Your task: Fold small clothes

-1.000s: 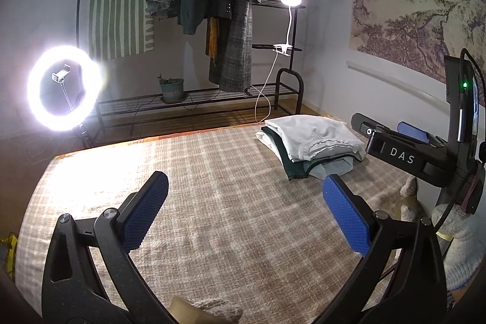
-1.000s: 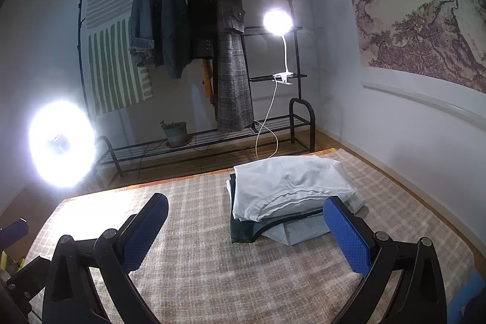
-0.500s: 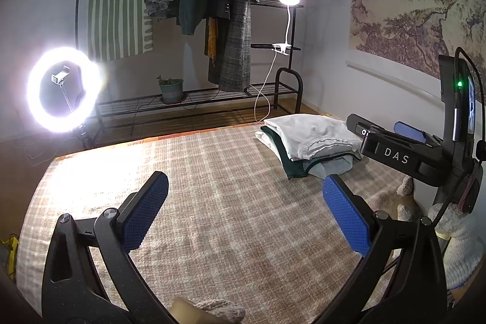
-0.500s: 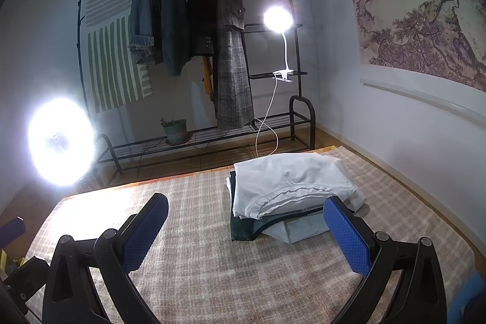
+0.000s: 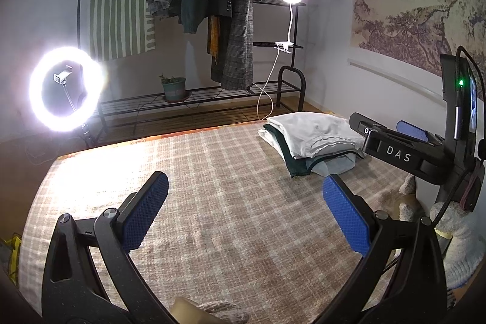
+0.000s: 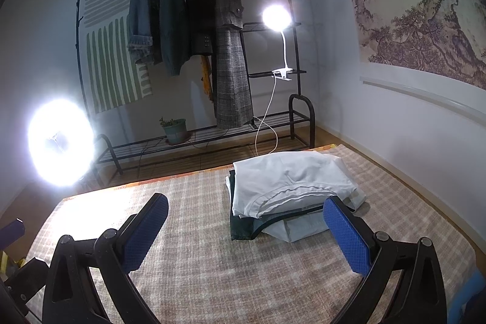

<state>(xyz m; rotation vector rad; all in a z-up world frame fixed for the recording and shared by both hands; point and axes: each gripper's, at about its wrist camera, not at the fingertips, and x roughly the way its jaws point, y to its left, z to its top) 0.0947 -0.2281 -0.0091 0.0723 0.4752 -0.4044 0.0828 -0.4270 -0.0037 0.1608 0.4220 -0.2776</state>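
A stack of folded clothes (image 5: pixel 313 141), white on top with dark green and pale blue below, lies on the checked beige cloth at the far right. It also shows in the right wrist view (image 6: pixel 288 190), just beyond my right gripper. My left gripper (image 5: pixel 246 210) is open and empty above the bare cloth. My right gripper (image 6: pixel 246 225) is open and empty, its right fingertip (image 6: pixel 340 220) in front of the stack's near edge. The right gripper's black body (image 5: pixel 404 154) shows at the right of the left wrist view.
The checked cloth (image 5: pixel 212 202) covers the work surface. A black clothes rack (image 6: pixel 212 50) with hanging coats stands behind, with a ring light (image 5: pixel 65 88) at left and a clip lamp (image 6: pixel 276 17). A plush toy (image 5: pixel 407 202) lies at the right edge.
The right gripper has shifted slightly left and closer to the stack. Both grippers stay open and empty.
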